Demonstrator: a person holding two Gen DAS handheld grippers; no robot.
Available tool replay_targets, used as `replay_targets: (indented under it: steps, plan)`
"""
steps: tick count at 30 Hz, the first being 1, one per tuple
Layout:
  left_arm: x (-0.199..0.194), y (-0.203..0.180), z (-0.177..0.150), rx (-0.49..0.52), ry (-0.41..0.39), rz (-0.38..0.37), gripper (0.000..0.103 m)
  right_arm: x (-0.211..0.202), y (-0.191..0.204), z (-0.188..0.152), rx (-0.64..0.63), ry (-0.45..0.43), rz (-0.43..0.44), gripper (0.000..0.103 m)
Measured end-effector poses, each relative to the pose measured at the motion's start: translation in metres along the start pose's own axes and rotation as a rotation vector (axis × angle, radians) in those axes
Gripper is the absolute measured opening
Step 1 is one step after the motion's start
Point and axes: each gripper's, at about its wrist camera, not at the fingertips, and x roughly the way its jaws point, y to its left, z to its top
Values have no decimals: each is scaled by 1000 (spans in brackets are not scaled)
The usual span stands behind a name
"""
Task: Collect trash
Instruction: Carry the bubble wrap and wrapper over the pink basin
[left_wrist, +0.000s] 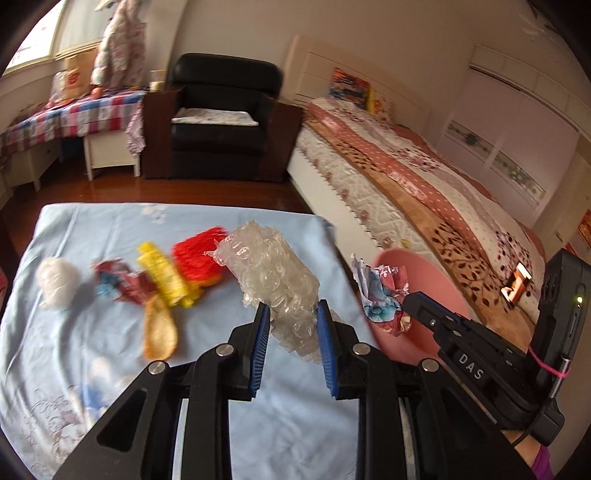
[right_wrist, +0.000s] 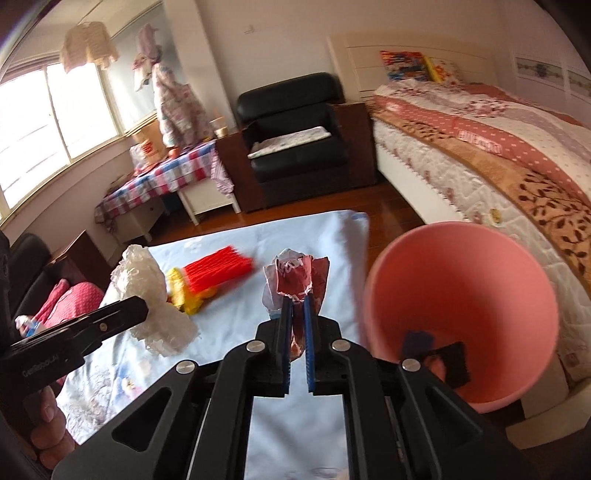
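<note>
While both tools hang above the desk, trash sits in each.

Bed (left_wrist: 424, 177) with a quilted pink-and-white floral cover runs along the right, beside a black leather armchair (left_wrist: 221, 110) against the far wall. Desk (left_wrist: 277, 424) under a pale blue floral cloth carries the loose trash. Round pink plastic bin (right_wrist: 461, 295) stands just off the desk's right edge, between desk and bed, mouth tipped toward the right wrist camera, a dark scrap lying inside.

Left tool (left_wrist: 291, 314): blue pads partly spread, pinching a crumpled wad of clear bubble wrap (left_wrist: 273, 269), lifted off the cloth. Right tool (right_wrist: 297, 306): pads pressed nearly together on a crumpled red-and-blue printed paper wrapper (right_wrist: 295, 277), held up just left of the bin rim.

Lying on the cloth at the far side: red foam net sleeve (left_wrist: 199, 254), yellow foam net sleeve (left_wrist: 162, 277) touching it, orange flat oval piece (left_wrist: 159, 332) just in front, another crumpled red-and-blue wrapper (left_wrist: 114, 284), white crumpled ball (left_wrist: 57, 282) furthest left. All blurred, detail unclear.
</note>
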Motion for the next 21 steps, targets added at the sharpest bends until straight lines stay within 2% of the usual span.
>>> replay_targets:
  steps: [7, 12, 21]
  plan:
    - [36, -65, 6, 113, 41, -88, 25, -3, -58, 6, 60, -3, -114, 7]
    - [62, -101, 5, 161, 76, -142, 25, 1, -85, 2, 99, 15, -153, 7]
    - [119, -141, -10, 228, 182, -140, 25, 13, -109, -8, 114, 62, -197, 7]
